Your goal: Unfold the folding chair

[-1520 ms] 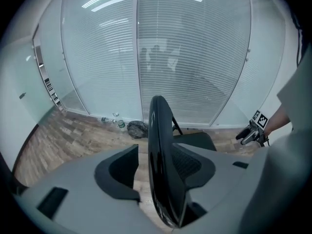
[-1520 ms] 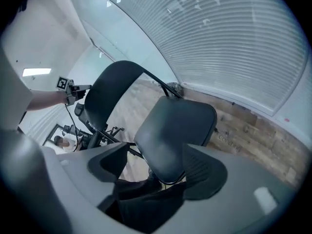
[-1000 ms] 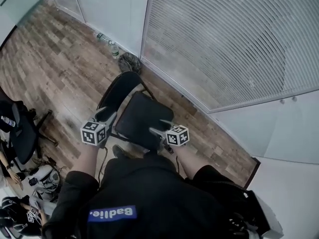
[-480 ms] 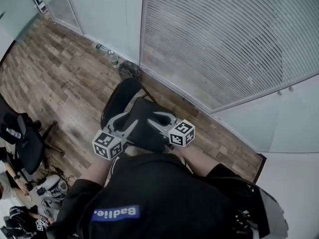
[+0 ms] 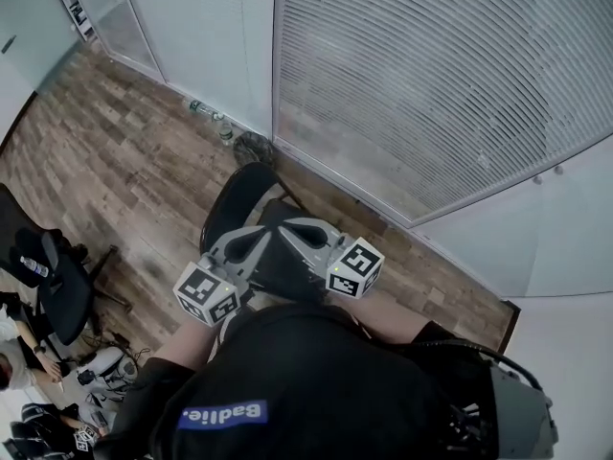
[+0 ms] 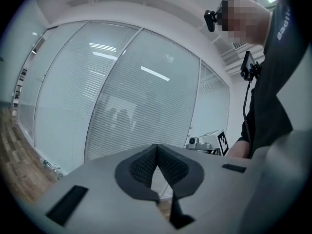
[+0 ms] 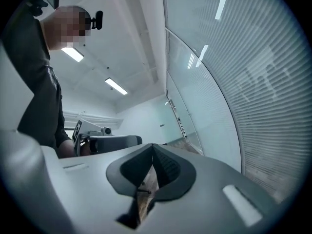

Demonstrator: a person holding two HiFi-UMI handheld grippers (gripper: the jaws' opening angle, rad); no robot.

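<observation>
The black folding chair [image 5: 236,195] stands unfolded on the wood floor, its seat [image 5: 280,268] partly hidden behind my hands. Both grippers are raised in front of my chest, above the chair and touching nothing. My left gripper [image 5: 257,237] points level. Its jaws are closing, and its pads [image 6: 146,164] now meet with nothing between them. My right gripper [image 5: 293,226] is the same: its jaws are closing and its pads [image 7: 165,165] are together and empty. The left gripper view looks at the blinds and shows the right gripper [image 6: 209,143]. The right gripper view shows the left gripper [image 7: 105,141].
A glass wall with blinds [image 5: 431,75] runs behind the chair. Bottles [image 5: 206,111] and a dark round thing [image 5: 251,148] lie at its foot. A black office chair [image 5: 53,281] and seated people are at the lower left.
Both grippers have risen from beside the chair seat to chest height and tipped up to level. Their jaws, wide apart before, have closed empty.
</observation>
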